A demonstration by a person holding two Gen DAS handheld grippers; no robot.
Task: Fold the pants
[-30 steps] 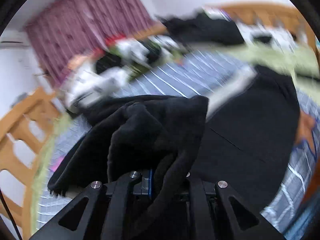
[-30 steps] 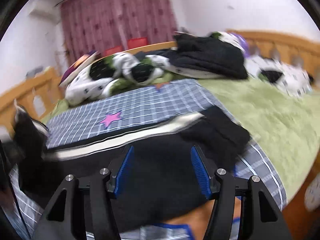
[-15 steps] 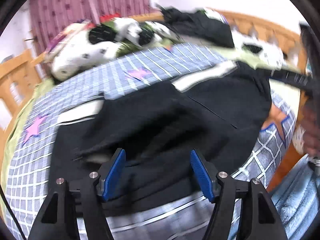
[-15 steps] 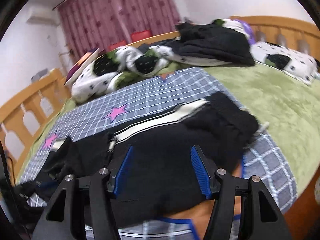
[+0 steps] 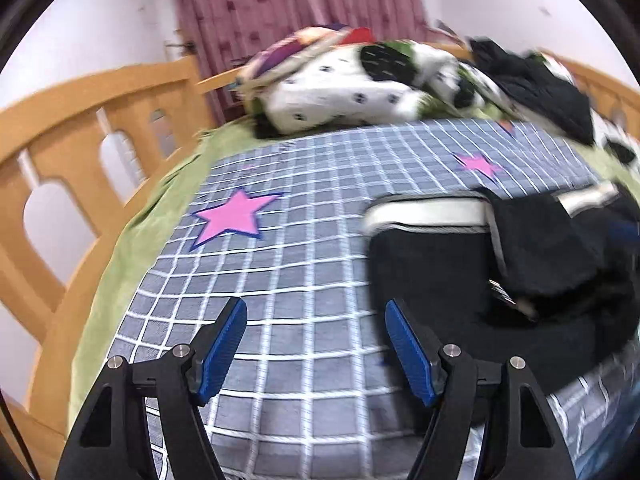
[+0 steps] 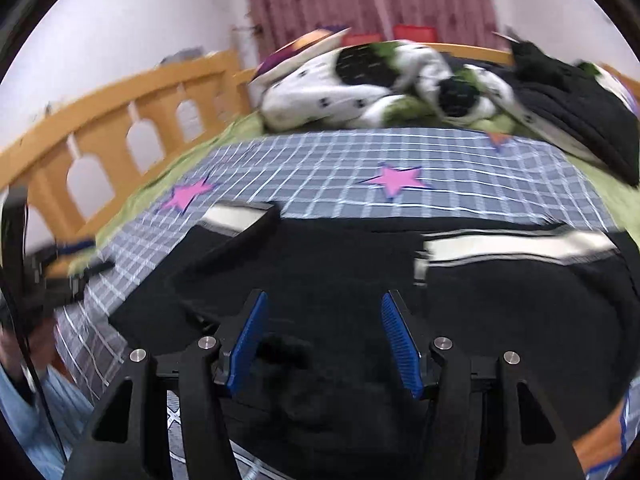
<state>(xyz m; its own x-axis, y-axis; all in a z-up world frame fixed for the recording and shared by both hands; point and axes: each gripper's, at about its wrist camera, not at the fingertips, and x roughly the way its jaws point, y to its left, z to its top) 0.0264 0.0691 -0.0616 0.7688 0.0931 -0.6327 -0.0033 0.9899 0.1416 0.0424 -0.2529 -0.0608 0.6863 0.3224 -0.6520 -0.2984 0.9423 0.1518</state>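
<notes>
Pants (image 6: 360, 264): black, soft fleecy fabric with a broad white side stripe (image 6: 516, 246), lying partly folded on the near part of the bed. In the right wrist view they spread across the foreground beneath the right gripper (image 6: 320, 340); in the left wrist view they sit at the right (image 5: 500, 272), heaped, one layer doubled over another.

Surface: a grey-blue blanket (image 5: 304, 240) with a white grid pattern and pink stars (image 5: 236, 218) edged in dark blue, laid over a green plush cover (image 5: 152, 216). Bed frame (image 5: 80, 120) of orange-toned wood with arched cut-outs in the end board.

Room: white walls, a dusky pink patterned curtain (image 5: 288, 4) behind the bed. At the far side, a bundle of white bedding with black spots (image 5: 340, 92) and a pile of dark clothing (image 5: 540, 88). Two red items (image 6: 412, 34) stand before the curtain; too blurred to identify.

Writing: no legible brand or label.

Left gripper (image 5: 316, 344): jaws opening, nothing between the blue ribbed pads (image 5: 224, 348); only blanket beneath, pants just to its right.

Right gripper: jaws apart, blue pads (image 6: 400, 344) clear of the cloth, nothing grasped; it hangs over the black fabric.

Both views are motion-blurred. At the left edge of the right wrist view, pale blue fabric (image 6: 40, 420) of the person's clothing.
</notes>
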